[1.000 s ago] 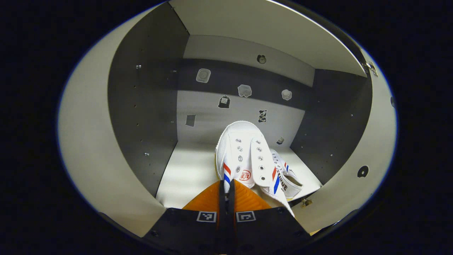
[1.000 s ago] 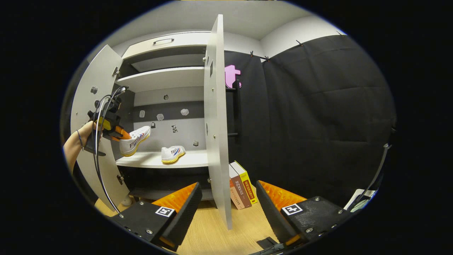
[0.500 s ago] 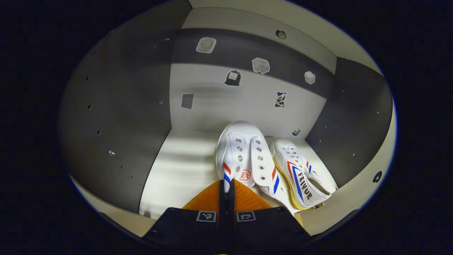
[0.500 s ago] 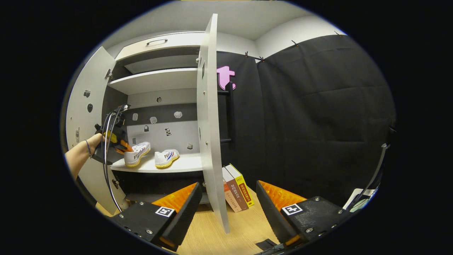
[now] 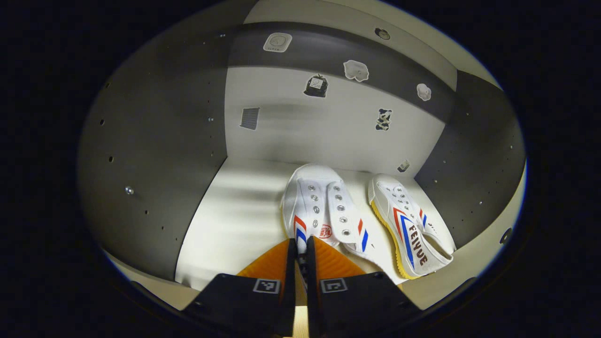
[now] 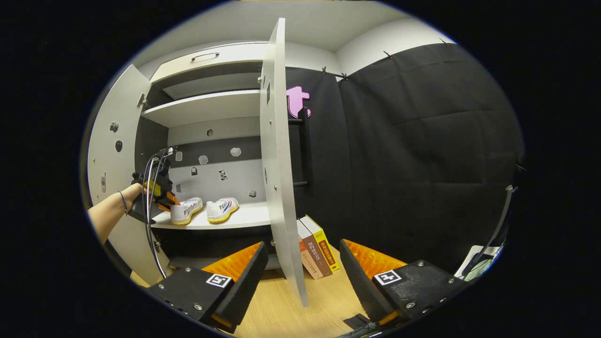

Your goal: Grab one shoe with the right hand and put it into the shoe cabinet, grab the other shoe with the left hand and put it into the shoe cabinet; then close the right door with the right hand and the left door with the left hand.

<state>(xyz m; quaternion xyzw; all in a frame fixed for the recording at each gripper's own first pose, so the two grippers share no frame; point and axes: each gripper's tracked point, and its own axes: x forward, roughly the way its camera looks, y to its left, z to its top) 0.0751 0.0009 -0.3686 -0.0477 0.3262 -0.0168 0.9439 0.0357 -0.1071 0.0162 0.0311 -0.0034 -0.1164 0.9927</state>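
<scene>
Both shoes are sitting on the shelf (image 5: 235, 220); the left gripper (image 5: 300, 249) is pinching the left shoe (image 5: 319, 206) beside the right shoe (image 5: 408, 225), the right gripper (image 6: 300, 277) is gaping empty, and both doors are standing open.

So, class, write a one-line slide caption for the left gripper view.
Left gripper pinching the heel of a white shoe on the cabinet shelf, beside its mate.

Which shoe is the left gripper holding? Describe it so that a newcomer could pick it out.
Look at the open shoe cabinet, lower shelf, where two white shoes lie side by side. It is the left shoe, upright with eyelets facing up, its heel between the left gripper fingers; its neighbour lies tilted on its side.
</scene>
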